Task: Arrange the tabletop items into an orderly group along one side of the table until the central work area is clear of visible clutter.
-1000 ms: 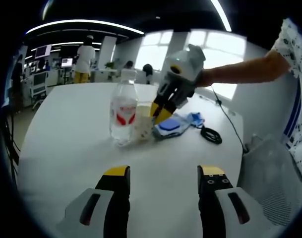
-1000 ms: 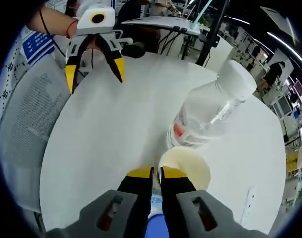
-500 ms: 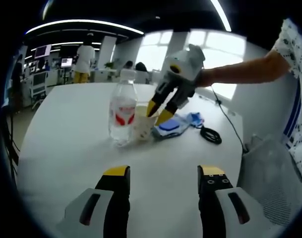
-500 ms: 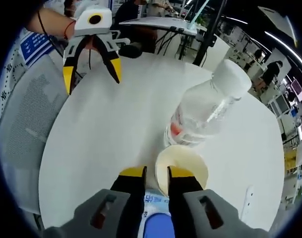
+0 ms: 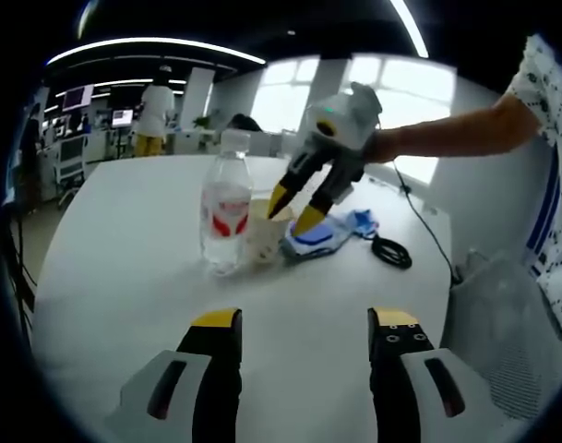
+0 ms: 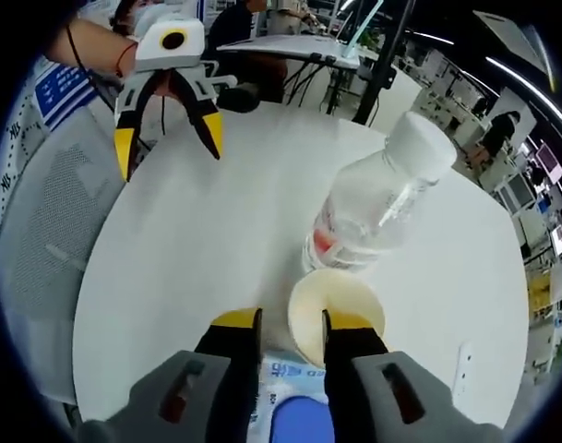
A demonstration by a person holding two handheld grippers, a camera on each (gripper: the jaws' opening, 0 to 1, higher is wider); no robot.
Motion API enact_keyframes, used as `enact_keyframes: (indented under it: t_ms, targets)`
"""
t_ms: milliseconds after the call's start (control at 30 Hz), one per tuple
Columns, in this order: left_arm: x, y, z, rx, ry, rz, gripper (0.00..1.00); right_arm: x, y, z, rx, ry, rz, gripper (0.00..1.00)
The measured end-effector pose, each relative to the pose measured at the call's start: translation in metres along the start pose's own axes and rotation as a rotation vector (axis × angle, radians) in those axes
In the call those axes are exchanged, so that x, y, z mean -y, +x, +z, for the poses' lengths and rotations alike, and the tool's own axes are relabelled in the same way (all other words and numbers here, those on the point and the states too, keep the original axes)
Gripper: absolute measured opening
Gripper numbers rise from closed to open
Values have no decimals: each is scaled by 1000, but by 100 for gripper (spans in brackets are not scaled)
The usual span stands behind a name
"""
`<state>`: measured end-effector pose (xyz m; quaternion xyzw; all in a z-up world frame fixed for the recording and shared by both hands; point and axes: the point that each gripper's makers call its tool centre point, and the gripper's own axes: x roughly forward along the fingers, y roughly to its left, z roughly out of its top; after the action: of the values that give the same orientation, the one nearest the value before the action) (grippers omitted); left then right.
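- Left gripper view: the left tongs (image 5: 304,325) are rising from the bottom of the frame with their yellow-tipped jaws spread wide, pinching nothing, hovering over bare white table (image 5: 114,258).
- A broad stretch of open table is lying between those jaws and the cluster at upper centre.
- The water bottle (image 5: 224,212) is standing upright at upper centre, with the paper cup (image 5: 265,231) touching its right side.
- The right tongs (image 5: 288,209) are reaching in from the upper right, jaws spread, one tip over the cup's mouth and the other outside its rim.
- A blue and white packet (image 5: 328,231) is lying just right of the cup, and a coiled black cable (image 5: 392,251) is sitting near the table's right edge.
- Right gripper view: the right tongs (image 6: 292,323) are rising from the bottom centre, jaws apart and straddling the left part of the cup's rim (image 6: 338,309); whether they are touching it I cannot tell.
- The bottle (image 6: 377,208) is leaning toward the upper right, just above the cup.
- The packet (image 6: 290,406) is showing between the jaws at the bottom edge.
- The left tongs (image 6: 167,138) are hanging at upper left, jaws spread, near the table's far edge, with open white surface stretching from them to the cup.
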<state>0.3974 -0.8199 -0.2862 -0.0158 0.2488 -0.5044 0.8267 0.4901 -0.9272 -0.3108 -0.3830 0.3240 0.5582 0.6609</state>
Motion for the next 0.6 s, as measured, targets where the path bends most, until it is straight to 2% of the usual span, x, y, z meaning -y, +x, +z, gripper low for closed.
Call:
enact_keyframes:
  t_ms: [300,600]
  targets:
    - [3,2,1,-14,1,-11,53,-6,-7,3,34,27,-6,30]
    - [8,3,3,-28,12,-23,53,-9,-17,5,80,66,-42,33]
